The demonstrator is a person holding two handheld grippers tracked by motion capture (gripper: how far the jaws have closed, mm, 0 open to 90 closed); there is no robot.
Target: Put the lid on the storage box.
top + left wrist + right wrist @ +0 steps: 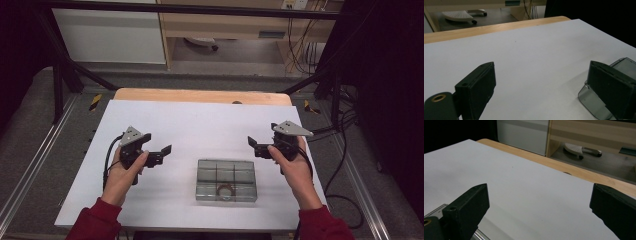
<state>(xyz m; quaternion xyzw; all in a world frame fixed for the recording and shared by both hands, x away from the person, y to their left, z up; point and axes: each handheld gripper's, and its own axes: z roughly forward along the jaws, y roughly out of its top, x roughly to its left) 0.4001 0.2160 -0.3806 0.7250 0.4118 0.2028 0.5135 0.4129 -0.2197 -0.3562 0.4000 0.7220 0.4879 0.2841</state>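
A clear grey plastic box (226,167) with several compartments sits on the white sheet near the table's front. A small brownish ring (225,190) lies in one of its front compartments. My left gripper (156,144) hovers just left of the box, open and holding nothing. In the left gripper view its fingertips (544,87) stand wide apart, with a corner of the box (596,106) behind the right jaw. My right gripper (263,135) is up and to the right of the box, also open and empty. The right gripper view shows its wide fingertips (539,207) and a box edge (436,213) at lower left.
The white sheet (200,125) covers most of a wooden table (200,95). Black frame bars and cables (345,165) run along the right side. A shelf unit (225,25) and a white cabinet stand beyond the far edge.
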